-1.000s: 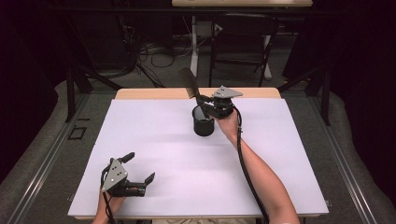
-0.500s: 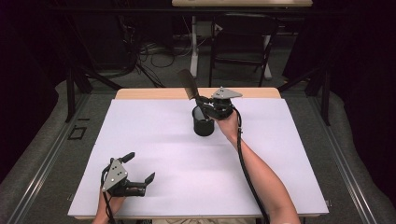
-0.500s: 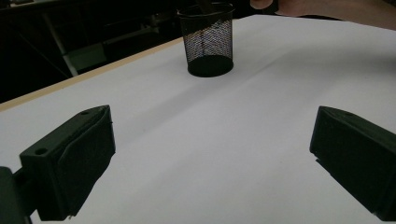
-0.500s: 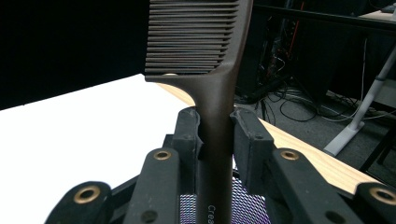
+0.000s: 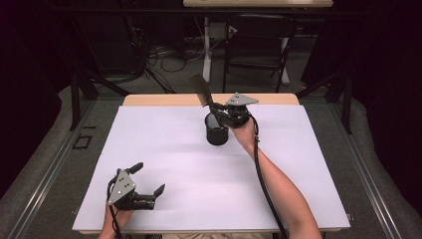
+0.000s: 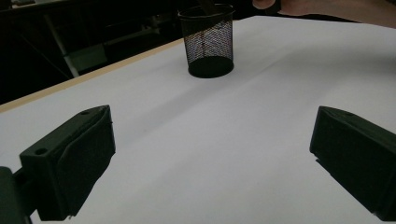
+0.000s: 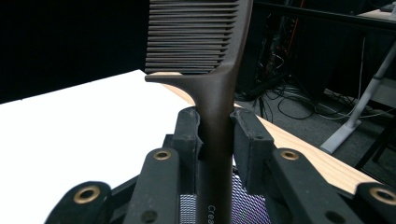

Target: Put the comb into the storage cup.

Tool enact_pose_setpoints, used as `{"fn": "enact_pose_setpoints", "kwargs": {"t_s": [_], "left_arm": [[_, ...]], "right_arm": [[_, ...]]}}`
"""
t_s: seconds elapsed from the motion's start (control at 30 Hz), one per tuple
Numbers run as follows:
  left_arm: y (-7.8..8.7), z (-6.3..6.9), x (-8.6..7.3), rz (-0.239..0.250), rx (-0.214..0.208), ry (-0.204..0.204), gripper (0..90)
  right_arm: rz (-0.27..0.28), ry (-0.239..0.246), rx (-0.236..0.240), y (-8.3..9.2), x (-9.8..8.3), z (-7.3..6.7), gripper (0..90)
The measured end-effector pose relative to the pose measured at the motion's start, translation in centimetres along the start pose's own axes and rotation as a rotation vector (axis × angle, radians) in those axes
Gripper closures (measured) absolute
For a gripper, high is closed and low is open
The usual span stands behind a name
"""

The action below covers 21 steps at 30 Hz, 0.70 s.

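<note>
Brown comb (image 7: 219, 107) clamped upright in right tool (image 7: 215, 135), above mesh cup (image 5: 217, 130)

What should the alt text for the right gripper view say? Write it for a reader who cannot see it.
The right hand-held gripper is clamped on the handle of a dark brown comb that stands upright, teeth at the top, over a black mesh cup. Behind lie the white table and its wooden edge.
</note>
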<state>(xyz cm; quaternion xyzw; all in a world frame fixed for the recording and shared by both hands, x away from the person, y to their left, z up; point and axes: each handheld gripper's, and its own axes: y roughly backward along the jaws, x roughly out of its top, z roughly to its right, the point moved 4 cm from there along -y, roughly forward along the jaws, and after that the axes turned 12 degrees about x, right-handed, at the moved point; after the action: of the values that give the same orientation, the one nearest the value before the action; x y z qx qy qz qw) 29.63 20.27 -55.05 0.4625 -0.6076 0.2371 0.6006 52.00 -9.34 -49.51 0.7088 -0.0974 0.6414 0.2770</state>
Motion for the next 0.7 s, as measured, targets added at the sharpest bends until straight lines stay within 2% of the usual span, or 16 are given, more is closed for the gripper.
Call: {"fn": "enact_pose_setpoints", "kwargs": {"t_s": [0.7], "left_arm": [[0.1,0.0,0.0,0.000,-0.001,-0.002,0.3]], "right_arm": [[-0.027,-0.008,0.000,0.0,-1.1,0.0,72.7]]}}
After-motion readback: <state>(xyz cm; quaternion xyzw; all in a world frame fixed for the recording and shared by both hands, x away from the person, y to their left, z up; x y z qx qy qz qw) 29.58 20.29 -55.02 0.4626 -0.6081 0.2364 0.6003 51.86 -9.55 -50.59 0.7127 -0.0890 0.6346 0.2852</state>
